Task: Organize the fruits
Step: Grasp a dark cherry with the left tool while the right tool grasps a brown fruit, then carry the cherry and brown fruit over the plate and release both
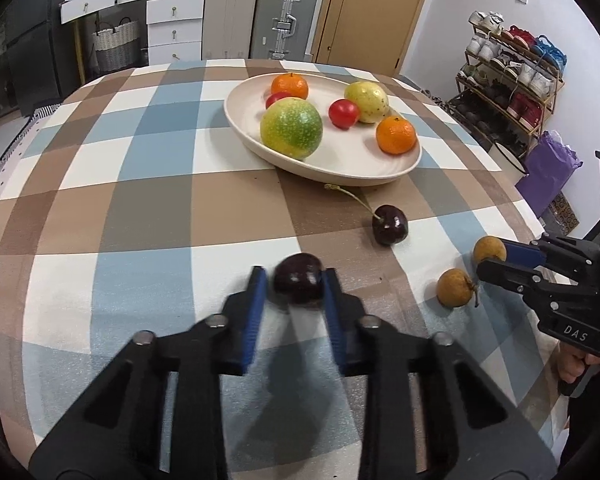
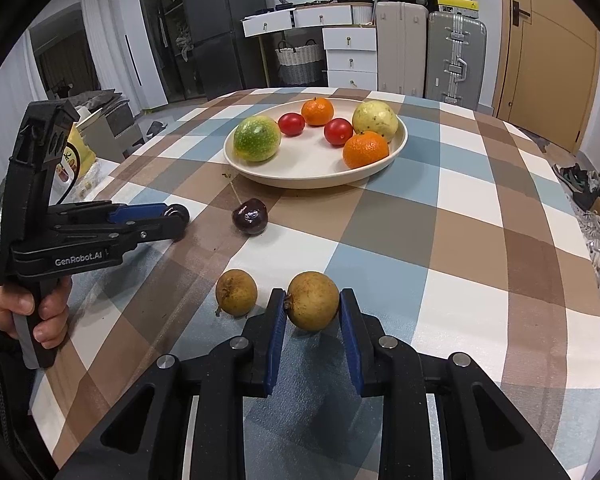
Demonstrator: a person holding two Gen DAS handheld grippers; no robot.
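Left gripper [image 1: 294,280] pinches a dark cherry [image 1: 299,279] just off the surface, right gripper [image 2: 312,300] brackets a longan [image 2: 313,300], narrowly open with contact unclear, plate [image 2: 396,148] straight ahead of both, spare longan [image 2: 236,292] just left of right gripper.

Your left wrist camera sits low over the near edge of the checked tablecloth [image 1: 140,200], looking forward along its own left gripper [image 1: 294,280] toward the far edge, close to the cloth. Your right wrist camera sits equally low at the near edge, further right, facing the same way along the right gripper [image 2: 312,304]. Both views share the plate [image 1: 340,168] near the far edge, the stemmed cherry [image 1: 390,225] before it, and the suitcases [image 2: 454,56] and door [image 2: 552,52] behind. Each view catches the other gripper at its side margin.
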